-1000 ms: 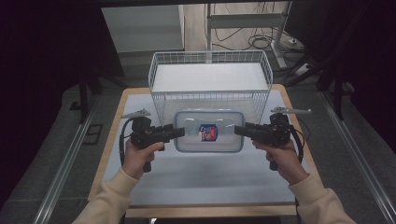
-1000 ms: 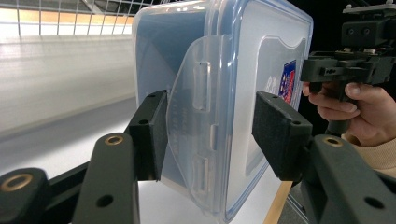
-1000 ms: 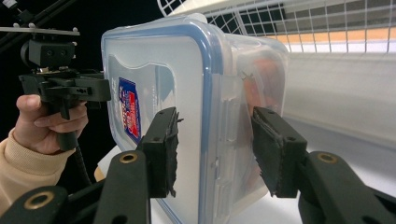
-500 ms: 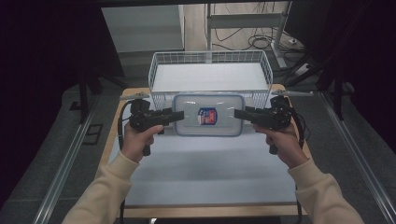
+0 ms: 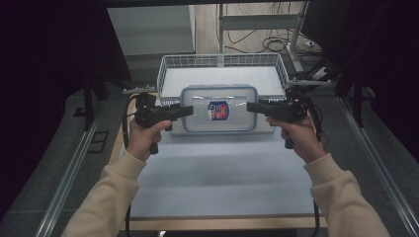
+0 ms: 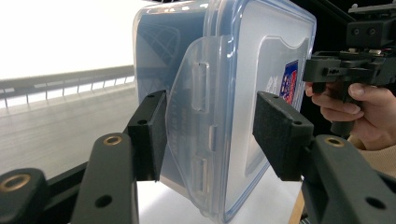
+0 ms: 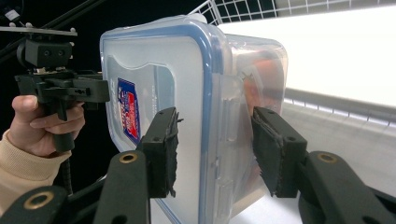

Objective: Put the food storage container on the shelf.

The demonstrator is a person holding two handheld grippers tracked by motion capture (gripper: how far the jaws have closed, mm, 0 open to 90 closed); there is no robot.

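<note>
A clear plastic container (image 5: 220,108) with a blue-edged lid and a red-and-blue label hangs above the table, just in front of the wire basket (image 5: 220,60). My left gripper (image 5: 189,111) is shut on its left end, and my right gripper (image 5: 250,106) is shut on its right end. In the left gripper view the pads of the left gripper (image 6: 210,135) clamp the container (image 6: 243,56) over its side latch. In the right gripper view the right gripper (image 7: 217,149) pinches the container (image 7: 187,74) across lid and base. Something orange shows dimly inside it.
The white wire basket sits at the far end of the table, directly behind the lifted container. A white mat (image 5: 222,168) covers the tabletop below. Dark floor and metal rails (image 5: 74,163) flank the table; cables lie beyond the basket.
Both hands have risen and moved away from the person toward the basket, carrying the container up off the mat between them. Both grips are unchanged.
</note>
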